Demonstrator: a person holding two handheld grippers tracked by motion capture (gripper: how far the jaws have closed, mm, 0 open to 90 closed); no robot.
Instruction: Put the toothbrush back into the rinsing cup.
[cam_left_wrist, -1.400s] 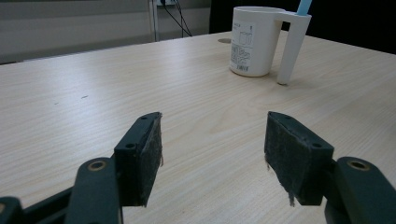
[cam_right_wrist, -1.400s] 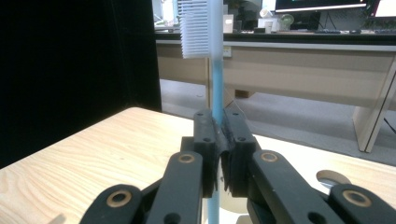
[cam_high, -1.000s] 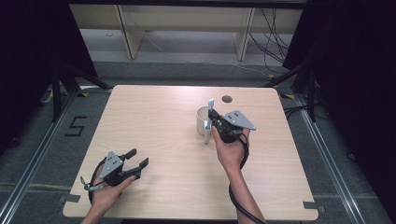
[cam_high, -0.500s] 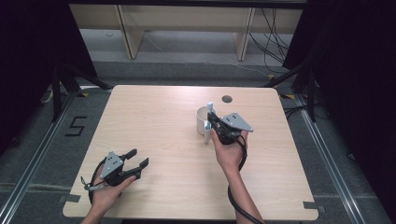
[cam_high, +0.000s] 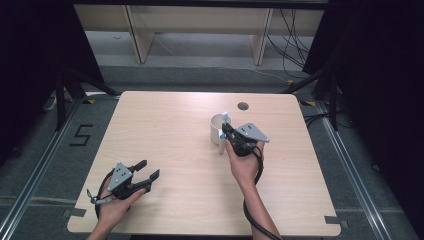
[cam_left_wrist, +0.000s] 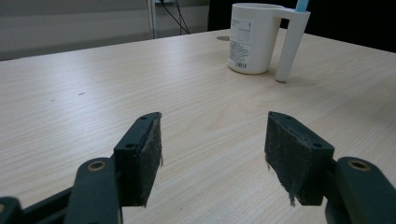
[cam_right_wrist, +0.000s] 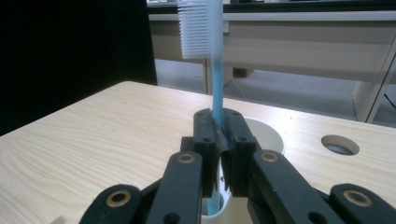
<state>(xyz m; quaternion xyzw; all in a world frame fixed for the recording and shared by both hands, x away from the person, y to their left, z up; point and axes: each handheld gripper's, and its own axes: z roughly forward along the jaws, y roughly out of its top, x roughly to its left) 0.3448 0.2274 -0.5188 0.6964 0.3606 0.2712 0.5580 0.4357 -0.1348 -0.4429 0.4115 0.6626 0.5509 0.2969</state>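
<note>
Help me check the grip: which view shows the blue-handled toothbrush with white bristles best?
The right gripper view: the toothbrush stands upright, clamped in the right gripper above the white cup. The left gripper view shows its blue tip; the high view, a sliver.

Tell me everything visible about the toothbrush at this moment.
The toothbrush has a translucent light-blue handle, plastic by its look, and a white bristle head at the top. It stands upright, bristles facing left in the right gripper view. The right gripper is shut on the handle at mid-length, its pads pressing both sides. The lower end reaches down into the white cup on the wooden table; whether it touches the cup cannot be told.
</note>
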